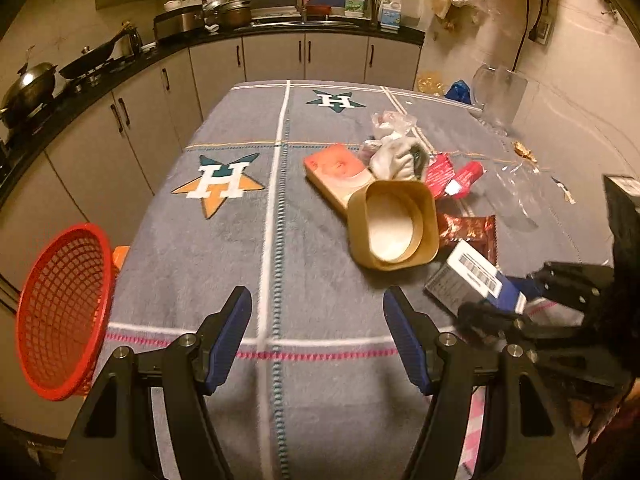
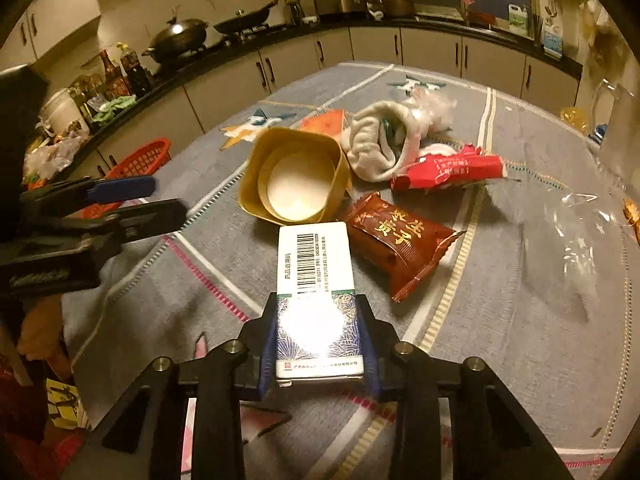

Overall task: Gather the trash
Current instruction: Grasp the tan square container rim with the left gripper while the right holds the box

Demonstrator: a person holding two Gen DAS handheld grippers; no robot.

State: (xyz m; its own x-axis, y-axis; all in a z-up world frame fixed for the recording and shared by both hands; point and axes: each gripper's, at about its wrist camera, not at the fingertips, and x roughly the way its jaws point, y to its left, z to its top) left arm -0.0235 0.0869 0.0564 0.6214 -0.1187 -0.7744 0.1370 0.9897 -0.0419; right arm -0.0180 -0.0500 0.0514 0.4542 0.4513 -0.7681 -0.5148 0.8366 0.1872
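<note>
My right gripper is shut on a white and blue carton with a barcode, both pads pressing its long sides just above the tablecloth. The left wrist view has the same carton at the right, in the right gripper. My left gripper stands open over bare cloth, nothing between its fingers. Beyond the carton lie a tan paper bowl, a brown snack wrapper, a red wrapper and a grey sock. A red mesh basket hangs at the table's left edge.
An orange packet lies behind the bowl. Crumpled clear plastic is spread at the right of the cloth. Kitchen cabinets and a counter with pots run along the left and far sides. A clear jar stands at the far right corner.
</note>
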